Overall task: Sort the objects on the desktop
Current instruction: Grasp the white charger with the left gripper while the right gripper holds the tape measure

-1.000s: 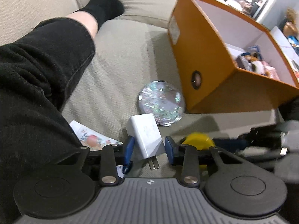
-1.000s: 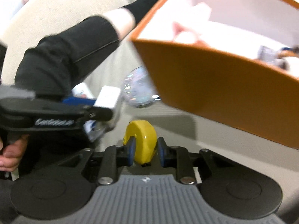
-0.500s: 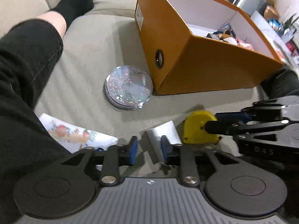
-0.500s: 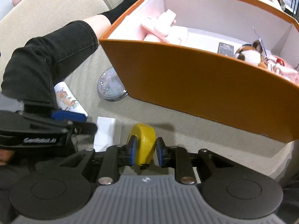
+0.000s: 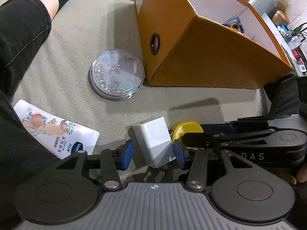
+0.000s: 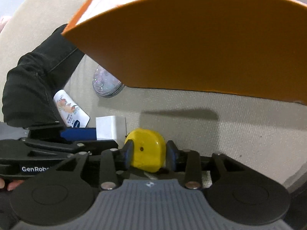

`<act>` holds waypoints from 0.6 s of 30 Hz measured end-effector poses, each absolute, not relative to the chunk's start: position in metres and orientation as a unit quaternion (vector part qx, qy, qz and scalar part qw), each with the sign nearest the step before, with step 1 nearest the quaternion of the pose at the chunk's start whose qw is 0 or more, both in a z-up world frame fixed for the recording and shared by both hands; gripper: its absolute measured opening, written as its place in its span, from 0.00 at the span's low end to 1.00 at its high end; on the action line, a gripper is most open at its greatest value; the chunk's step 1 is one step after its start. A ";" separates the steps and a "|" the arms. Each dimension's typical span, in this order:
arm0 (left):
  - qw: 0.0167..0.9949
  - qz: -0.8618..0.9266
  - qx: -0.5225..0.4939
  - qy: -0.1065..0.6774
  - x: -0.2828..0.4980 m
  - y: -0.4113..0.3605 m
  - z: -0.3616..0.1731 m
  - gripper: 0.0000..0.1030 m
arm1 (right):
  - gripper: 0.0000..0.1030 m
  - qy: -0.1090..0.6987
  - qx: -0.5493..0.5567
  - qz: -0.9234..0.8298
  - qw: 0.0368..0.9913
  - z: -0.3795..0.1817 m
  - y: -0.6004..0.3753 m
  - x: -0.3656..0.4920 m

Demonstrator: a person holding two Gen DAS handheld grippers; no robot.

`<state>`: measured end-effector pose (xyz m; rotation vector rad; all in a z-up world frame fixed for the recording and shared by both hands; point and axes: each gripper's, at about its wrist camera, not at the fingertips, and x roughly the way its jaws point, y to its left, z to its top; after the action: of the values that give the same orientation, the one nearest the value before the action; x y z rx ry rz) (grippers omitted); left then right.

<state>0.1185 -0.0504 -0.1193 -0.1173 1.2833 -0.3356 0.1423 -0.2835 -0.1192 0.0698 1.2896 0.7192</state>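
My left gripper (image 5: 152, 152) is shut on a white charger plug (image 5: 153, 141), low over the beige cushion. My right gripper (image 6: 148, 153) is shut on a yellow tape measure (image 6: 146, 148); it also shows in the left wrist view (image 5: 185, 128), right beside the charger. The left gripper with the charger (image 6: 110, 127) shows in the right wrist view at the left. An orange box (image 5: 201, 44) with a white inside stands just ahead; its wall (image 6: 191, 44) fills the upper right wrist view.
A round glitter case (image 5: 117, 77) lies left of the box corner. A white lotion sachet (image 5: 55, 132) lies at the lower left by a person's black-trousered leg (image 5: 21, 30). Small items lie inside the box.
Both grippers have dropped lower and closer to the box. The charger now sits squarely between the left fingers. The right gripper still holds the tape measure.
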 end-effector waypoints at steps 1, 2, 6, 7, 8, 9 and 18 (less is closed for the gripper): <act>0.786 -0.157 -0.054 0.596 0.119 -0.051 -0.120 0.52 | 0.40 0.591 0.037 0.328 0.736 -0.120 -0.284 0.143; 0.785 -0.158 -0.054 0.596 0.119 -0.052 -0.120 0.51 | 0.40 0.595 0.039 0.327 0.733 -0.121 -0.284 0.144; 0.779 -0.164 -0.071 0.601 0.121 -0.049 -0.126 0.45 | 0.42 0.606 0.051 0.324 0.725 -0.127 -0.283 0.147; 0.778 -0.163 -0.075 0.602 0.121 -0.048 -0.127 0.45 | 0.43 0.608 0.056 0.326 0.722 -0.129 -0.283 0.148; 0.778 -0.164 -0.079 0.602 0.122 -0.047 -0.127 0.45 | 0.42 0.610 0.064 0.326 0.720 -0.130 -0.285 0.149; 0.779 -0.162 -0.079 0.601 0.121 -0.048 -0.127 0.45 | 0.39 0.611 0.070 0.324 0.719 -0.130 -0.287 0.150; 0.791 -0.140 -0.049 0.593 0.120 -0.050 -0.126 0.41 | 0.20 0.601 0.123 0.356 0.705 -0.114 -0.302 0.145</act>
<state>0.1201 -0.0497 -0.1259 -0.1061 1.2770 -0.3016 0.1452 -0.3017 -0.1135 0.2741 1.3370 0.7921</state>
